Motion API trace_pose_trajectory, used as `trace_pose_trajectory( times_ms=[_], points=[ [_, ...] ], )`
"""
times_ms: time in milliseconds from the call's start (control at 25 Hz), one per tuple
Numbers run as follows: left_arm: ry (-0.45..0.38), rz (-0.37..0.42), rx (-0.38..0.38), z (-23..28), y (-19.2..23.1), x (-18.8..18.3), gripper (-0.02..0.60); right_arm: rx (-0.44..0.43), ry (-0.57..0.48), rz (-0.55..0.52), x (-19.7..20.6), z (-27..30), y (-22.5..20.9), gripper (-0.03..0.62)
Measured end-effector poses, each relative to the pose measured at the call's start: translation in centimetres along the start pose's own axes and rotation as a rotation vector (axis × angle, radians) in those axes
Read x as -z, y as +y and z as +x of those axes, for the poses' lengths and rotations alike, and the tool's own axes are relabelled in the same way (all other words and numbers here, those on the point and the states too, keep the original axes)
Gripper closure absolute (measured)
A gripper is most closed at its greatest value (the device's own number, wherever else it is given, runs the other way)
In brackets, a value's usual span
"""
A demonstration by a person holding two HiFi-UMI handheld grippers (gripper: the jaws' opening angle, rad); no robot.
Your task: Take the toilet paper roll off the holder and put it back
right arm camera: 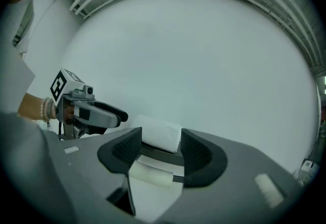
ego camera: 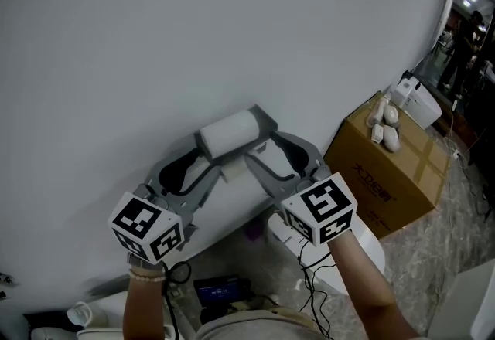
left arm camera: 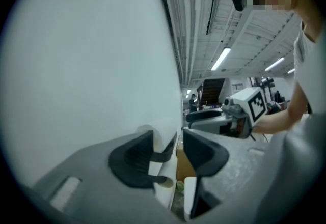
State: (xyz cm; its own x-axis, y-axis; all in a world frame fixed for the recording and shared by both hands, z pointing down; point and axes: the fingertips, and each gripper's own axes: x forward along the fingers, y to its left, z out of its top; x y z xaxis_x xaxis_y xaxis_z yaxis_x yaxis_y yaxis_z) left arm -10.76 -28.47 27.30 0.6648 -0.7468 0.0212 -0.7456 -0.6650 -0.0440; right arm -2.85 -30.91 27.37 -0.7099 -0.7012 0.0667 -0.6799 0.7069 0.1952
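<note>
Roll (ego camera: 230, 132) sits crosswise on the holder (ego camera: 264, 117) on the wall (ego camera: 155, 37). The left claw (left arm camera: 168, 147) is wide open and empty. The right claw (right arm camera: 162, 140) also stands apart, gripping nothing, with the roll just beyond its tips.

White roll (ego camera: 229, 132) (dark grey holder (ego camera: 262, 117))

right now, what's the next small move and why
Probably ease the right gripper forward until its open jaws straddle the toilet paper roll: it sits on the holder just beyond them, and the left gripper is open too, holding nothing.
</note>
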Motion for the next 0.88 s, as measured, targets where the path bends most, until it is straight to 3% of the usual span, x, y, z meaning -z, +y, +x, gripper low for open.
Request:
trace_pose_trajectory(
  times_ms=[80, 280, 480, 880],
  points=[
    [-0.014, 0.018, -0.037, -1.0, -0.3, -0.4, 0.456, 0.013, -0.013, 0.001, -0.2, -0.7, 0.4, 0.355],
    [-0.029, 0.051, -0.109, -2.9, -1.3, -1.1, 0.583, 0.039, -0.049, 0.058, -0.2, -2.2, 1.6, 0.490],
    [0.018, 0.085, -0.141, -4.5, -2.7, 0.0, 0.588, 0.054, -0.061, 0.116, 0.7, -3.8, 3.0, 0.554],
    [0.036, 0.025, -0.160, -7.0, -4.5, 3.3, 0.588, 0.064, -0.026, 0.202, 3.5, -6.2, 4.7, 0.557]
  ],
)
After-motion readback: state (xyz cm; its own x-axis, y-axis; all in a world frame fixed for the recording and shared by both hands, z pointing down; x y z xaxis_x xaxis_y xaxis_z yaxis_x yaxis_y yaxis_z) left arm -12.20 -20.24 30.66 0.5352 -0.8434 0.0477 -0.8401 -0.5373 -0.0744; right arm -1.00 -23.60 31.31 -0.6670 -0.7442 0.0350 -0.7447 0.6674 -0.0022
